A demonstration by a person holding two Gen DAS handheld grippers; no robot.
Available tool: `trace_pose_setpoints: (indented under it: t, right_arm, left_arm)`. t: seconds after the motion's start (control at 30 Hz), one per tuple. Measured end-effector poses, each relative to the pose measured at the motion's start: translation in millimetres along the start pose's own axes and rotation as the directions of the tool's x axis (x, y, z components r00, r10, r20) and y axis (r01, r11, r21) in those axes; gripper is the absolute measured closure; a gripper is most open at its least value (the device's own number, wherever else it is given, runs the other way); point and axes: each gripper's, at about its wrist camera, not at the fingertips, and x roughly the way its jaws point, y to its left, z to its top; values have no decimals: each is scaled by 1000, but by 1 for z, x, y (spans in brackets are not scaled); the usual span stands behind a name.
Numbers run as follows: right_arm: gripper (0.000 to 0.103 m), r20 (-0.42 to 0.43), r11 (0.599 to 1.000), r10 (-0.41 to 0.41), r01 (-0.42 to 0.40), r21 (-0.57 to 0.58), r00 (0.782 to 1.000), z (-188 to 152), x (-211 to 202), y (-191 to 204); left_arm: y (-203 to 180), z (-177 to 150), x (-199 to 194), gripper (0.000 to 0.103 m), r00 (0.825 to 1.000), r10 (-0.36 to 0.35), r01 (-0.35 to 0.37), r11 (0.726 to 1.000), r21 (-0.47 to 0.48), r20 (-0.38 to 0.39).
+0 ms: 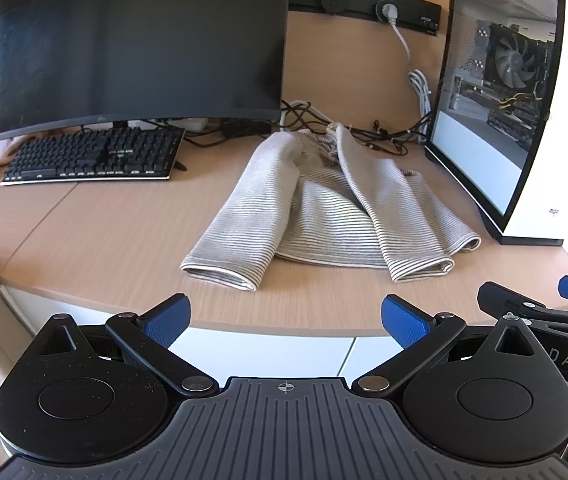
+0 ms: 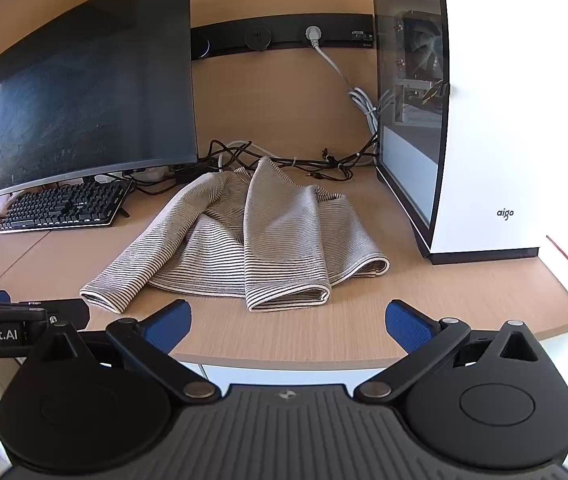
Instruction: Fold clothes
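Striped knit, soft and limp, was judged best taken at the near cuffs of the sweater [image 1: 324,208]. Both grippers, left gripper [image 1: 284,320] and right gripper [image 2: 288,320], were held with fingers spread wide and empty.

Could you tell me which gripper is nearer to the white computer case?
Right. The right gripper hovers at the desk edge beside the computer case; the left gripper sits further left, beyond it.

This is an office or home-office desk. A wooden worktop [image 1: 123,224] carries a large dark curved monitor [image 1: 139,44], with a black mechanical keyboard [image 1: 95,156] just in front of it. To the monitor's right stands a white glass-sided PC tower [image 1: 504,112]. Behind, between monitor and tower, a black socket rail [image 1: 364,2] runs along the wall above tangled cables [image 1: 348,128].
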Motion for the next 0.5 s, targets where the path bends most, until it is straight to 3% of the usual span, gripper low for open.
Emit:
trace_pose_setpoints:
  t: [0.5]
  right_arm:
    - [0, -2, 1000, 1, -1, 3, 1000, 2, 3, 1]
  left_arm:
    - [2, 1, 4, 0, 999, 17, -17, 1000, 11, -36]
